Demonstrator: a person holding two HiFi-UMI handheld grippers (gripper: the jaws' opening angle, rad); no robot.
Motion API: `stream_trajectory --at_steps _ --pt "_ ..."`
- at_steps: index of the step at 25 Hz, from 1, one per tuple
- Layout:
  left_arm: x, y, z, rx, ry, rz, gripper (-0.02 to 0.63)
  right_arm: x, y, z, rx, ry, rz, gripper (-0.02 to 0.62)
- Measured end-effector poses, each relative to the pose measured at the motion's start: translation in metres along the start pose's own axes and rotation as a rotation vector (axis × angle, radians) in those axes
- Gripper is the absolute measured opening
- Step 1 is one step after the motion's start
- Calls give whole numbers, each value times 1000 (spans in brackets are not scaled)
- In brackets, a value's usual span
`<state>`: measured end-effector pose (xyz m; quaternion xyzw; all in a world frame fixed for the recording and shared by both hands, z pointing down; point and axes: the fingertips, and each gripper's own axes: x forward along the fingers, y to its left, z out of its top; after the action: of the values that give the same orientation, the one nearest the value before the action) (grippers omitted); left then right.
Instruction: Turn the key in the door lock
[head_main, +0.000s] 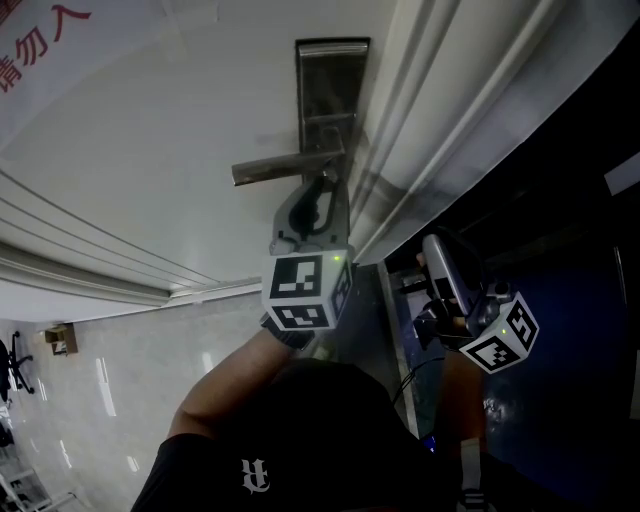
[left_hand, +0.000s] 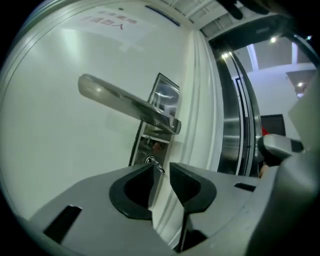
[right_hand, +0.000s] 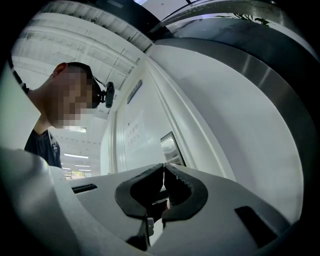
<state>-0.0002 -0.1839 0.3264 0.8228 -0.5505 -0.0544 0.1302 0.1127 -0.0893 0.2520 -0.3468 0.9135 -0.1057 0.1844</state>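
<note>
1. Up at the door (head_main: 150, 120), head view: left gripper (head_main: 323, 188) sits just under the handle (head_main: 270, 168) at the lock plate (head_main: 330, 90); right gripper (head_main: 434, 250) hangs off to the side.
2. Left gripper view: jaws spread, key (left_hand: 153, 162) in the lock right at their tips, not pinched.
3. Right gripper view: jaws pressed together, empty.

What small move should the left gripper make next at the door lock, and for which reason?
Probably close the left gripper on the key. Its jaws stand apart, with the key's small ring just at their tips below the lever handle, so nothing grips the key and it cannot be turned. Whether it is already turned, the pictures do not show.
</note>
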Motion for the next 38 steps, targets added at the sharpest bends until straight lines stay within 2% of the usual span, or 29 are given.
stream_trajectory --at_steps 5,7,9,18,21,33,38 --pt "8 7 -2 -68 -4 23 80 -4 -2 0 3 -2 -11 15" --pt "10 8 -3 -55 -9 32 80 -2 -2 -1 4 0 -9 15" --pt "11 7 -2 2 -23 49 78 0 0 -3 3 3 0 15" --pt "11 0 3 350 -52 130 41 4 2 -5 10 8 17 15" --pt "12 -2 2 512 -45 149 38 3 1 -6 13 10 18 15" --pt "13 -8 -7 1194 108 148 28 5 -1 -6 16 1 27 15" --pt "13 -8 -10 1423 172 138 23 6 -1 -8 16 2 26 15"
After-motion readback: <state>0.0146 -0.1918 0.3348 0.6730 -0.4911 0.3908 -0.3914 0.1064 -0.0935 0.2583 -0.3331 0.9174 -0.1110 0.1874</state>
